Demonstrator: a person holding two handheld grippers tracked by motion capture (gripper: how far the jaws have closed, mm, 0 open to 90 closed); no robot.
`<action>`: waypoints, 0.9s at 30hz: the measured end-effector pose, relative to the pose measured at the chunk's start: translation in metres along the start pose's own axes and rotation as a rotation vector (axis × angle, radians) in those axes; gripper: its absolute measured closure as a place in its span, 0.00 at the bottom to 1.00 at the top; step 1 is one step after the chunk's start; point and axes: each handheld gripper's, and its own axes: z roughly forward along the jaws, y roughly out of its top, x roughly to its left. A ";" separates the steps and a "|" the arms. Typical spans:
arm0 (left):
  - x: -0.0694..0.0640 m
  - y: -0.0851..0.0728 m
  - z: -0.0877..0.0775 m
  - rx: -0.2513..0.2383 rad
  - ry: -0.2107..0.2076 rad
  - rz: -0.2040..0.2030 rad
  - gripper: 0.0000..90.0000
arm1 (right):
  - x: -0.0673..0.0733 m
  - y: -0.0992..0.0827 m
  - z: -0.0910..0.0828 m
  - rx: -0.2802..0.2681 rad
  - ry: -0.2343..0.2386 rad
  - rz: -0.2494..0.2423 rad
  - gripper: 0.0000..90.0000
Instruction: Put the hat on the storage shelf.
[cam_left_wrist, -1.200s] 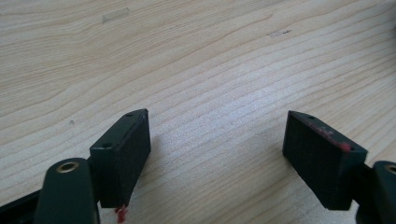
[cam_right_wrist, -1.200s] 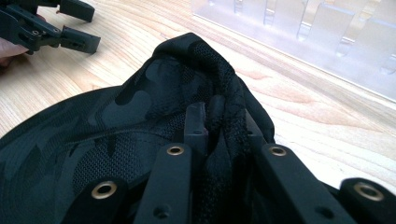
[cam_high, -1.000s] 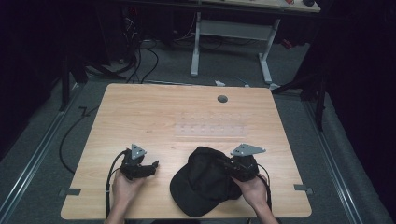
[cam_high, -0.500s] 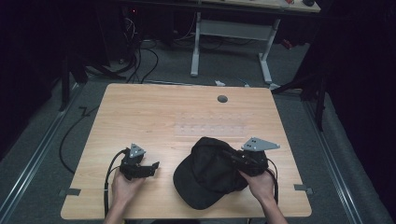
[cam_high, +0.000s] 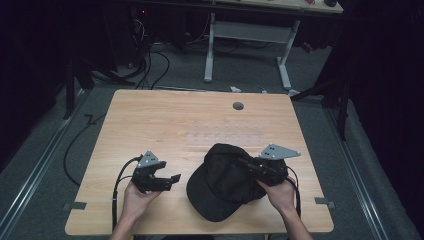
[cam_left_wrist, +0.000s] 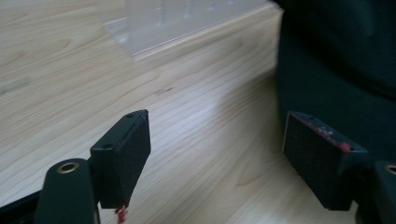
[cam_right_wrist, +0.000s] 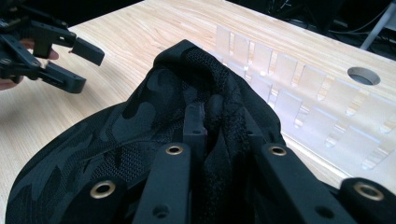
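Note:
A black cap (cam_high: 222, 185) with a camouflage print and mesh lies on the wooden table (cam_high: 160, 120) near its front edge, brim toward the person. My right gripper (cam_high: 243, 163) is shut on a fold of the cap's crown and holds that side up off the table; in the right gripper view the jaws (cam_right_wrist: 219, 122) pinch bunched mesh of the cap (cam_right_wrist: 130, 126). My left gripper (cam_high: 174, 179) hovers open just left of the cap, touching nothing. In the left gripper view its jaws (cam_left_wrist: 217, 154) stand wide apart over bare wood, with the cap (cam_left_wrist: 336, 56) at the right.
A clear slotted plastic rack (cam_high: 220, 134) lies flat on the table behind the cap, seen up close as the rack (cam_right_wrist: 299, 88) in the right gripper view. A round cable hole (cam_high: 238, 106) sits near the far edge. Cables and a desk frame (cam_high: 247, 37) stand on the floor beyond.
The right gripper has risen and drawn the cap's crown up and slightly back, so the cap stands taller. The left gripper has lifted a little off the table.

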 end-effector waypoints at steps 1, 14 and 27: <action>-0.002 0.002 0.000 0.000 -0.011 0.004 0.26 | 0.000 0.001 0.001 -0.003 0.004 -0.007 0.89; -0.017 0.020 0.015 0.065 -0.095 0.047 0.24 | 0.001 0.009 0.004 -0.023 0.035 -0.044 0.89; -0.022 0.024 0.023 0.112 -0.154 0.061 0.22 | 0.008 0.025 0.014 -0.044 0.089 -0.105 0.88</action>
